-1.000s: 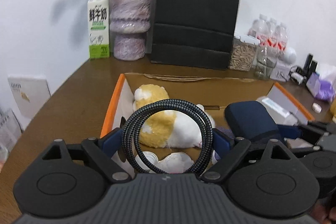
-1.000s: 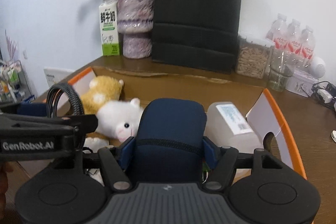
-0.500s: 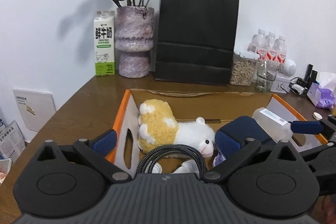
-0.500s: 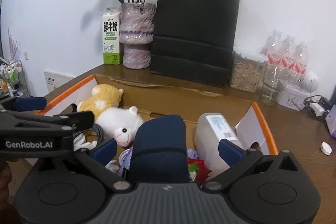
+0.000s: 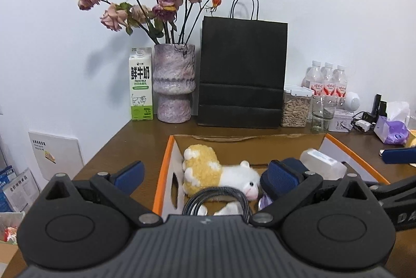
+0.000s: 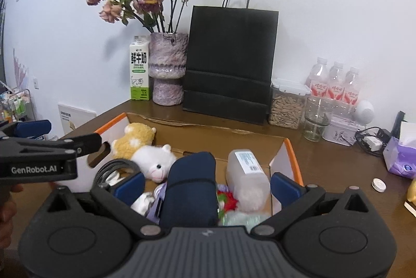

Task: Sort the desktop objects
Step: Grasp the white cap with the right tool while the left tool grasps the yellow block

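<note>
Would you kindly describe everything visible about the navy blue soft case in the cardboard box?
The navy blue soft case looks like padded fabric, oblong with rounded ends and a dark seam or zip line across it. It lies in the orange-edged cardboard box, leaning among the contents, between the white plush toy and the translucent plastic bottle. The right gripper stands open around it; its pads are clear of the case.

"GenRobot.AI" on left gripper [image 6: 30, 131] arm, "鲜牛奶 FRESH MILK" on milk carton [image 5: 140, 84]
</note>
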`<move>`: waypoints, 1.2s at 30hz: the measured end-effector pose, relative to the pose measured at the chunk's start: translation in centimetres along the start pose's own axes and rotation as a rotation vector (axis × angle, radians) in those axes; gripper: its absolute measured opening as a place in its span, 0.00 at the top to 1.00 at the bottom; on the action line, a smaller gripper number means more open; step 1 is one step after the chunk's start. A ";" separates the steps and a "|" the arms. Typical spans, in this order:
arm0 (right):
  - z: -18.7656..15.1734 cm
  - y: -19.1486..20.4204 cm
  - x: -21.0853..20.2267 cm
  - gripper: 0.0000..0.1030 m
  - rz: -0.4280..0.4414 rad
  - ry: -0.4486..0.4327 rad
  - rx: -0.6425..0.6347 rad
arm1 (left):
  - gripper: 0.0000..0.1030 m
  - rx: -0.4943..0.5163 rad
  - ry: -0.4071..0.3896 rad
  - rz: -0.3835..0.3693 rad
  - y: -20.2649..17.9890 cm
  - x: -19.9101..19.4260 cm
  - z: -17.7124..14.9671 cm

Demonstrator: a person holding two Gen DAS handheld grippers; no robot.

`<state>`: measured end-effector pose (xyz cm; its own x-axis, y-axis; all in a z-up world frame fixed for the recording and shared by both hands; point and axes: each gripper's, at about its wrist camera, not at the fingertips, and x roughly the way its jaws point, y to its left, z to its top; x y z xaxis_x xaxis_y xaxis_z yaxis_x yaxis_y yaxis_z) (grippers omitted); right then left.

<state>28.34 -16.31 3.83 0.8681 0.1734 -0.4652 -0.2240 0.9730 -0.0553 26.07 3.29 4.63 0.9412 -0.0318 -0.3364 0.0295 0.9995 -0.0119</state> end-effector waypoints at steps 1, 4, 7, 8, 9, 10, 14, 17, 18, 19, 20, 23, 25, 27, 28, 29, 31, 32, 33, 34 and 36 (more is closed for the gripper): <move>-0.4 -0.1 -0.7 0.00 0.004 -0.001 -0.001 | 0.00 0.002 0.003 -0.001 0.1 -0.5 -0.3; -1.8 0.0 -2.6 0.00 0.012 0.011 -0.013 | 0.00 0.004 0.025 -0.001 0.4 -1.9 -1.4; -3.6 0.4 -4.0 0.00 0.019 0.038 -0.035 | 0.00 0.009 0.056 0.007 0.5 -3.1 -2.8; -4.2 0.6 -4.4 0.00 0.022 0.047 -0.039 | 0.00 0.009 0.066 0.008 0.5 -3.4 -3.3; -4.8 0.8 -4.8 0.00 0.029 0.059 -0.041 | 0.00 0.010 0.076 0.005 0.4 -3.8 -3.8; -5.4 1.0 -5.0 0.00 0.037 0.071 -0.042 | 0.00 0.009 0.085 0.001 0.5 -4.1 -4.2; -7.6 1.8 -5.4 0.01 0.070 0.126 -0.043 | 0.00 0.004 0.134 -0.007 0.3 -5.2 -6.1; -9.1 2.4 -5.5 0.05 0.098 0.162 -0.041 | 0.00 0.000 0.162 -0.008 0.4 -6.2 -7.3; -9.4 2.6 -5.4 0.08 0.105 0.175 -0.038 | 0.00 0.000 0.171 -0.005 0.4 -6.5 -7.7; -9.8 2.7 -5.3 0.10 0.113 0.188 -0.034 | 0.00 -0.001 0.180 -0.003 0.5 -6.8 -8.0; -10.1 2.8 -5.1 0.15 0.120 0.199 -0.029 | 0.00 -0.002 0.186 -0.003 0.6 -7.1 -8.2; -10.7 3.1 -4.7 0.25 0.143 0.220 -0.020 | 0.00 -0.012 0.199 0.003 0.9 -7.8 -8.7; -10.8 3.3 -4.5 0.34 0.158 0.227 -0.017 | 0.00 -0.014 0.202 0.006 1.0 -8.1 -8.9; -11.0 3.5 -4.3 0.45 0.172 0.234 -0.015 | 0.00 -0.011 0.205 0.007 0.9 -8.3 -9.1; -11.0 3.5 -4.3 0.47 0.176 0.233 -0.016 | 0.00 -0.008 0.206 0.004 0.8 -8.3 -9.1; -11.0 3.6 -4.4 0.57 0.177 0.226 -0.022 | 0.00 -0.004 0.207 0.000 0.6 -8.3 -9.1; -11.0 3.6 -4.6 0.74 0.197 0.215 -0.028 | 0.00 0.011 0.209 -0.008 0.1 -8.2 -9.1; -11.0 3.5 -4.7 0.75 0.204 0.210 -0.020 | 0.00 0.016 0.209 -0.015 -0.2 -8.2 -9.1; -11.0 3.3 -4.9 0.75 0.211 0.207 -0.013 | 0.00 0.020 0.210 -0.023 -0.5 -8.1 -9.1; -11.0 3.1 -5.0 0.75 0.206 0.203 -0.010 | 0.00 0.024 0.211 -0.031 -0.8 -8.0 -9.1; -11.0 2.6 -5.3 0.75 0.188 0.194 0.003 | 0.00 0.033 0.214 -0.053 -1.6 -7.9 -9.1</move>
<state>18.30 -16.37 -3.57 0.7102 0.3194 -0.6273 -0.3721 0.9268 0.0506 15.53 1.97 -1.29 0.8453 -0.0802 -0.5282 0.0914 0.9958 -0.0050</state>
